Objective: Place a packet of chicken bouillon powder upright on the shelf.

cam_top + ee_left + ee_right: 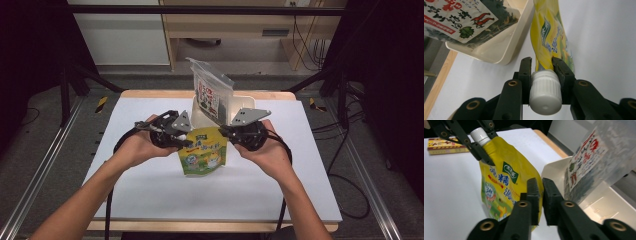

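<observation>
A yellow spout pouch (202,152) with green and blue print hangs upright over the white board, just in front of a cream tray. My left gripper (184,141) is shut on its neck, right under the ribbed white cap (545,93); in the left gripper view the jaws (541,61) clamp both sides of that neck, with the pouch (549,37) beyond them. My right gripper (227,132) sits at the pouch's other upper edge. Its jaws (541,182) stand a narrow gap apart, with the pouch (501,177) beside and behind them and nothing pressed between the pads.
A clear bag of dark dried food (212,92) with a red and white label stands tilted in the cream tray (247,102) at the table's far middle. A flat yellow box (446,146) lies on the white board (150,185). Cables trail from both hands.
</observation>
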The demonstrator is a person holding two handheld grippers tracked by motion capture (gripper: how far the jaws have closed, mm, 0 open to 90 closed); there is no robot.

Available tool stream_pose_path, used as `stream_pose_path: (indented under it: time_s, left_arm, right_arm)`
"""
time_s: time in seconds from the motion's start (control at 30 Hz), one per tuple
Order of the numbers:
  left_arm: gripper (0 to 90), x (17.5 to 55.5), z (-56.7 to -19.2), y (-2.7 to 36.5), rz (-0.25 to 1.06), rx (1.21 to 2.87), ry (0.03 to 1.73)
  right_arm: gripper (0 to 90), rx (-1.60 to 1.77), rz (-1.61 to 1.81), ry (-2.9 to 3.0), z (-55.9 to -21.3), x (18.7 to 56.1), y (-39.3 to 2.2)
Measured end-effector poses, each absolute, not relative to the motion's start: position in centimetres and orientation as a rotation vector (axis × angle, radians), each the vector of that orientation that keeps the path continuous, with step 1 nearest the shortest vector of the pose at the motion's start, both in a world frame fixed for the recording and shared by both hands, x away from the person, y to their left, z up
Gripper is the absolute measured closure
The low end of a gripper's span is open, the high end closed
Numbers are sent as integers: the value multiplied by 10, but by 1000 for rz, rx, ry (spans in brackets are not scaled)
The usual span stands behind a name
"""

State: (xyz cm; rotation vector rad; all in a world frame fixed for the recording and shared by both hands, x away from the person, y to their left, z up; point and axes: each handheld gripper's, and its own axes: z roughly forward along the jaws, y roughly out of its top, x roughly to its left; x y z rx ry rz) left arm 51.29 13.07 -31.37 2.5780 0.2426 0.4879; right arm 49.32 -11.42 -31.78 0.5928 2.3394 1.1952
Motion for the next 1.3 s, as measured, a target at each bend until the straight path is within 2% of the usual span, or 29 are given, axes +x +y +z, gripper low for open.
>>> stream_pose_path:
  time_s: [0.07,0.17,0.2,0.23,0.3,0.37,0.6,0.83,1.0,1.07,1.13,1.17,1.2,1.23,1.27,1.3]
  left_arm:
    - [703,513,-314,132,479,2568,249]
    - [703,513,-314,132,478,2568,242]
    - [703,512,-314,132,482,2566,234]
    - [702,512,-314,132,483,2567,228]
    - [703,512,-315,133,483,2566,225]
    - [702,512,-315,133,485,2561,215]
    - [702,512,-316,135,485,2560,195]
    - [702,510,-316,135,486,2559,178]
    - [701,510,-316,136,483,2555,172]
    - [701,510,-317,135,471,2552,155]
    - [701,509,-317,135,466,2548,155]
    - [701,509,-317,135,466,2548,155]
    - [701,509,-317,135,465,2548,155]
    - [701,509,-317,135,461,2551,151]
    - [700,510,-318,137,442,2542,150]
    - [699,510,-318,137,442,2542,150]
  right_arm:
    - [754,572,1170,2354,-319,493,-114]
    - [648,532,1154,2368,-321,493,-113]
    - [648,532,1154,2368,-321,493,-113]
    - [549,512,1126,2366,-321,494,-112]
    - [514,496,1112,2362,-321,495,-112]
    - [431,470,1087,2391,-320,499,-109]
    - [348,422,999,2490,-319,512,-95]
    - [441,375,929,2581,-323,527,-81]
    - [570,328,871,2652,-327,532,-72]
    - [590,327,868,2662,-328,532,-70]
    - [661,328,841,2693,-331,534,-68]
    - [661,328,841,2693,-331,534,-68]
    - [736,323,828,2713,-331,533,-67]
    - [736,323,828,2713,-331,533,-67]
    - [824,318,833,2719,-331,532,-67]
    - [824,318,833,2719,-331,532,-67]
